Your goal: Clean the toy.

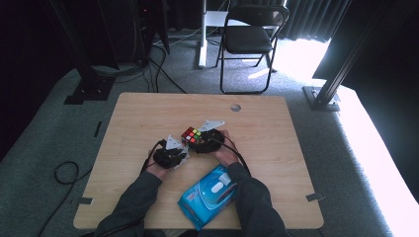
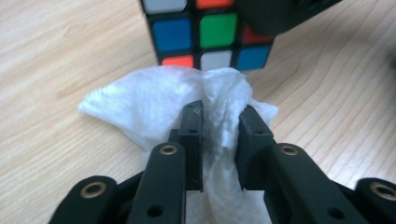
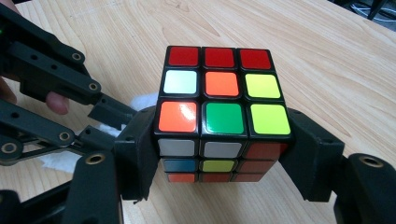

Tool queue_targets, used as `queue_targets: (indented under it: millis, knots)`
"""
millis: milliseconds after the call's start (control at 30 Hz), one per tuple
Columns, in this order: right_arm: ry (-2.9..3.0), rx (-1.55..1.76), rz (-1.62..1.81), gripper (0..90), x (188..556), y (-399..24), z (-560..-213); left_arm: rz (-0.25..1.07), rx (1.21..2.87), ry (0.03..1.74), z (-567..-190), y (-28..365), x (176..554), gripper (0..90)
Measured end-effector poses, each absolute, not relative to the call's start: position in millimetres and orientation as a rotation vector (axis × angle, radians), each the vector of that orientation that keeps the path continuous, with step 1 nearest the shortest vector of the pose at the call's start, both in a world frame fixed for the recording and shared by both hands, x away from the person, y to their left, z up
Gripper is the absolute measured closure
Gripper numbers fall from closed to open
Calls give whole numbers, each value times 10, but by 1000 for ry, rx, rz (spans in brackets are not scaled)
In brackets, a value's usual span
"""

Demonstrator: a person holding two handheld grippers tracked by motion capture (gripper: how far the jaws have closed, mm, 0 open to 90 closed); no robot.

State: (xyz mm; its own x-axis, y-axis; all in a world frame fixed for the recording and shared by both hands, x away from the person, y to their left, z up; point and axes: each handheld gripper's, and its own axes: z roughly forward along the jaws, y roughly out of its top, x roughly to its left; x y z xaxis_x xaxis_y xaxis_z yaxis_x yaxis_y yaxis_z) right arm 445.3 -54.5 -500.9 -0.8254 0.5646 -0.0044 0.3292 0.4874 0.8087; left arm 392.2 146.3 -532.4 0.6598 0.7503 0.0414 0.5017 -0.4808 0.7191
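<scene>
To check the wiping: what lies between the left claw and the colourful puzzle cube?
A crumpled white wipe, between the left claw's jaws in the left gripper view, reaching the cube.

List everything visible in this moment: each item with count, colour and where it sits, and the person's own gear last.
puzzle cube: 1, multicoloured, table centre, clamped between the right gripper's jaws
wipe: 1, white, crumpled against the cube's side, between the left gripper's jaws
wipes pack: 1, blue, near table edge between the forearms
table: 1, light wood
folding chair: 1, black, beyond the table
floor cables: several, black, on grey carpet
left gripper: 1, black
right gripper: 1, black
</scene>
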Motion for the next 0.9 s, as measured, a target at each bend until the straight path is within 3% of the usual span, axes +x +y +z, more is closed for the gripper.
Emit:
queue_targets:
  millis: [233, 600, 900]
  knots:
    - [2470, 757, 1255, 344, 4454, -544, -5010, 472, 2187, 1027, -5365, 1533, 3936, 593]
    - [2475, 755, 1251, 344, 4454, -540, -5012, 635, 2256, 1024, -5334, 1471, 3906, 458]
    - [2475, 757, 1254, 344, 4451, -540, -5009, 458, 2169, 1150, -5354, 1584, 3996, 430]
